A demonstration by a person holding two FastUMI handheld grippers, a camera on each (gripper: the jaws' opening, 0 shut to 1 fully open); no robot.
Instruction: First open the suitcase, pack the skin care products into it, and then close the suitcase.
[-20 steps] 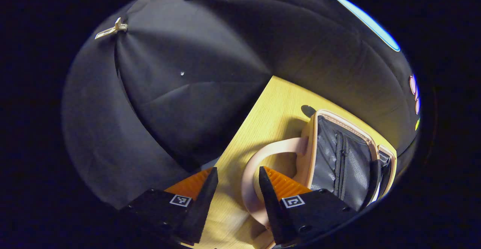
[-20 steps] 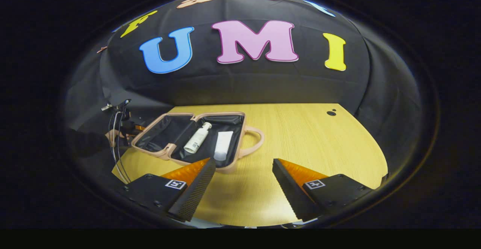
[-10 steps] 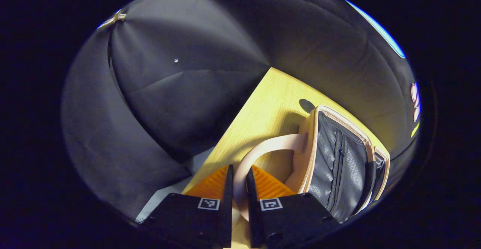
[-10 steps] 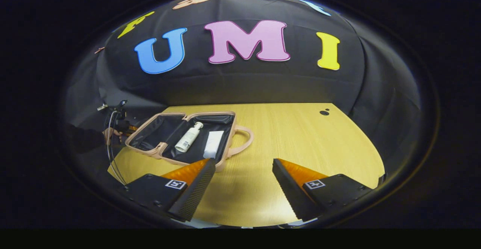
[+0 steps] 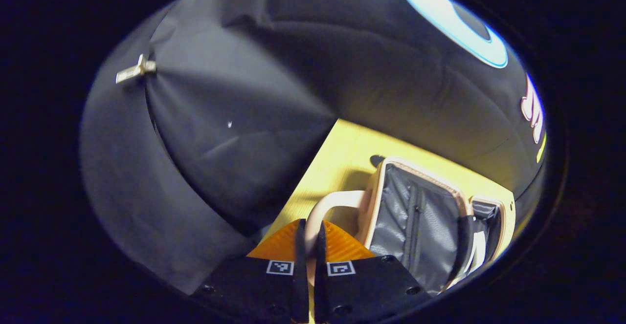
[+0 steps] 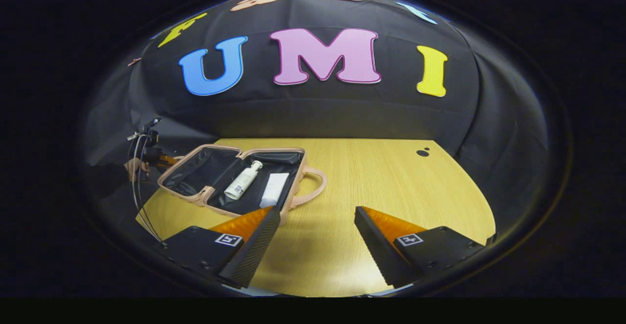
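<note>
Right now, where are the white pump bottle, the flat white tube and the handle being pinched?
white pump bottle (image 6: pixel 241 182): right gripper view, on its body.
flat white tube (image 6: pixel 274 190): right gripper view, mid-body.
handle (image 5: pixel 326 205): left gripper view, on its curved loop.

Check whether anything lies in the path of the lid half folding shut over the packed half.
Nothing visible does. The bottle and tube lie flat inside the suitcase, below its rim. The left gripper clamps the lid handle; the right gripper hangs open, apart.
</note>
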